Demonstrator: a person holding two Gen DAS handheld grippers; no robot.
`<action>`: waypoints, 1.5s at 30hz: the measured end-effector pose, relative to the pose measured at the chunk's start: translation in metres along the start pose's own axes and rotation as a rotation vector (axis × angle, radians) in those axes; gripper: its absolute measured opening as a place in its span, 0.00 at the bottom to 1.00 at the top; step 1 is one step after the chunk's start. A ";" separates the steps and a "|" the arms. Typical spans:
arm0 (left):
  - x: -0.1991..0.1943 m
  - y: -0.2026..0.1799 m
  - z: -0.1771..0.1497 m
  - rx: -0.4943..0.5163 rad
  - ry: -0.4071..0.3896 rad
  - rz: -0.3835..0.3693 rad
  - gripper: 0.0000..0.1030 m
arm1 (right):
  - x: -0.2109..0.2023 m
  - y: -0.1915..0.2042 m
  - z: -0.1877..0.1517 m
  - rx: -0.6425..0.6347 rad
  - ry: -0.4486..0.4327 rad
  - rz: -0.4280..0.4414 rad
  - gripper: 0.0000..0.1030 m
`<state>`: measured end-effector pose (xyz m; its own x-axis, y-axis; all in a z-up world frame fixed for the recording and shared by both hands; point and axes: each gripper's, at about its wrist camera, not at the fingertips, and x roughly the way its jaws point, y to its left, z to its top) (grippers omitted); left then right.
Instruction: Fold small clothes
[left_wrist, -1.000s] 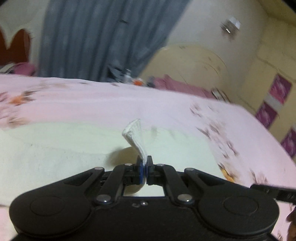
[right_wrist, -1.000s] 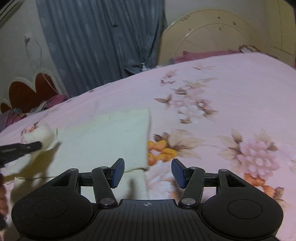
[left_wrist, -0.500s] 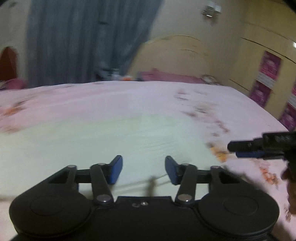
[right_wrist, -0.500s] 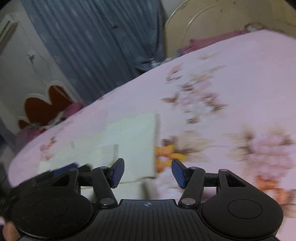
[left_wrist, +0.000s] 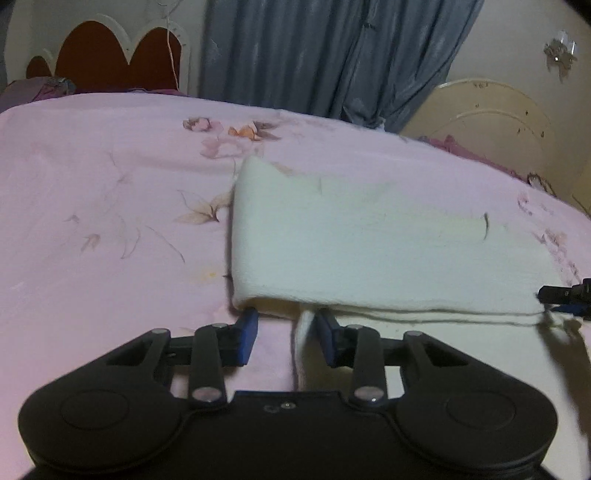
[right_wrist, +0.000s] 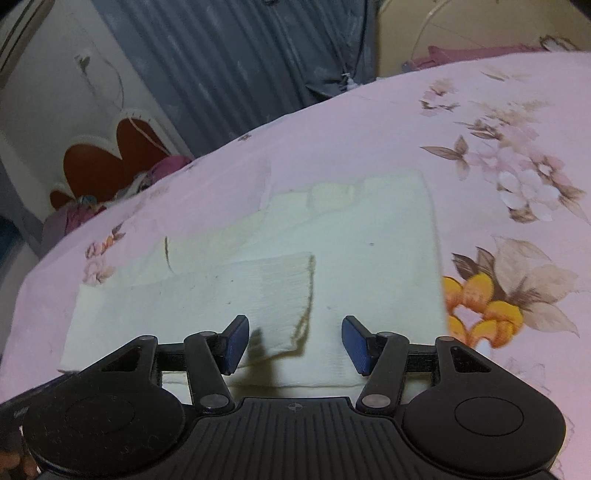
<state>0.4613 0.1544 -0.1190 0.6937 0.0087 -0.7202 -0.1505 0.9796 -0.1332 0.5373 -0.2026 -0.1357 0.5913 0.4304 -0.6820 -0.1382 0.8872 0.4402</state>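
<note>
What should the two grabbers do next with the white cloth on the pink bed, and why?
Probably ease both forward and pinch the near edge. The white cloth lies partly folded on the pink bedsheet. The left gripper sits at its near corner, the right gripper over its near edge. Both have just been closing, yet neither set of pads presses on it, so neither holds it.

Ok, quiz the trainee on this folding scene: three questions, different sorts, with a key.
1. What does the cream garment lie on? A) wooden table B) pink floral bedsheet C) tiled floor
2. True or false: the right gripper is clamped on the garment.
3. Fill in: behind the bed hangs a grey-blue ____.

Key: 1 B. 2 False: its jaws have just been closing but stand apart, with cloth between them unpinched. 3 curtain.
</note>
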 end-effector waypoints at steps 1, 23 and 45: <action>0.001 -0.001 0.000 0.008 -0.003 0.003 0.34 | 0.004 0.001 0.000 -0.008 0.004 -0.005 0.29; -0.002 0.006 0.002 0.077 0.011 -0.013 0.22 | -0.045 -0.018 0.012 -0.075 -0.152 -0.107 0.03; -0.045 0.003 0.011 0.150 -0.090 -0.086 0.31 | -0.062 -0.038 -0.004 -0.136 -0.177 -0.326 0.49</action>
<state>0.4373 0.1592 -0.0799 0.7608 -0.0651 -0.6457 0.0138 0.9964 -0.0842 0.5025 -0.2626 -0.1129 0.7479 0.0972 -0.6566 -0.0173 0.9917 0.1271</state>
